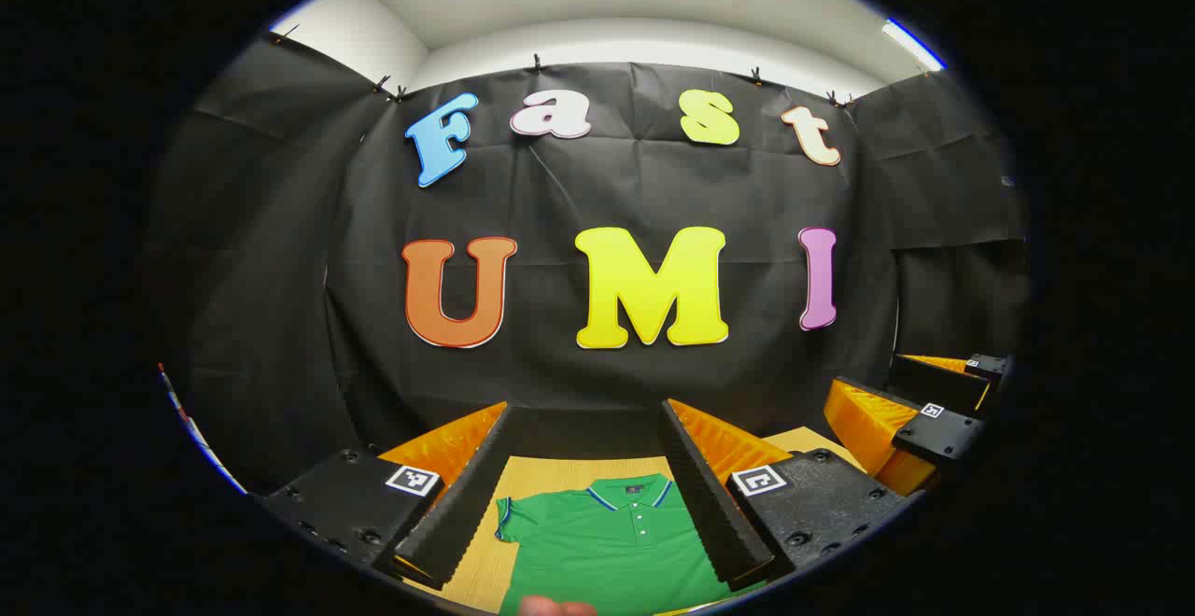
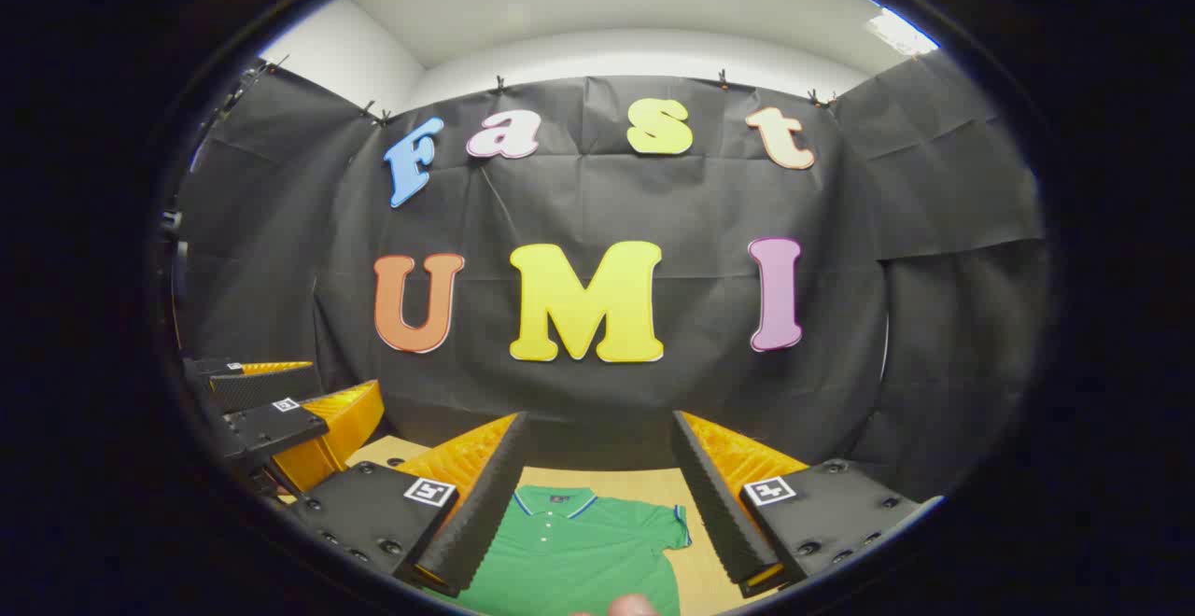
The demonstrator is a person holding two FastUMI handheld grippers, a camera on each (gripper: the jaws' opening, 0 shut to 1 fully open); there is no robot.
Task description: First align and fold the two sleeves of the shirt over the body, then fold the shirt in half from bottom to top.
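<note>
A green polo shirt [image 1: 607, 541] with a blue-trimmed collar lies flat on the wooden table [image 1: 485, 565], collar toward the booth wall. In the left gripper view it shows between the wide-apart fingers of my left gripper [image 1: 586, 408], one short sleeve [image 1: 505, 515] spread out to the side. My right gripper [image 2: 599, 415] is open too and frames the same shirt [image 2: 579, 551] from the other side, with the opposite sleeve [image 2: 674, 525] lying flat. Both grippers hang above the shirt, holding nothing. Each also shows off to the side in the other's view: right gripper [image 1: 873, 371], left gripper [image 2: 341, 375].
The black cloth wall [image 1: 597, 383] stands just past the table's far edge. Bare wood [image 2: 709, 569] runs beside the shirt. A fingertip of the person's hand shows at the bottom edge [image 1: 555, 607] and again [image 2: 635, 605].
</note>
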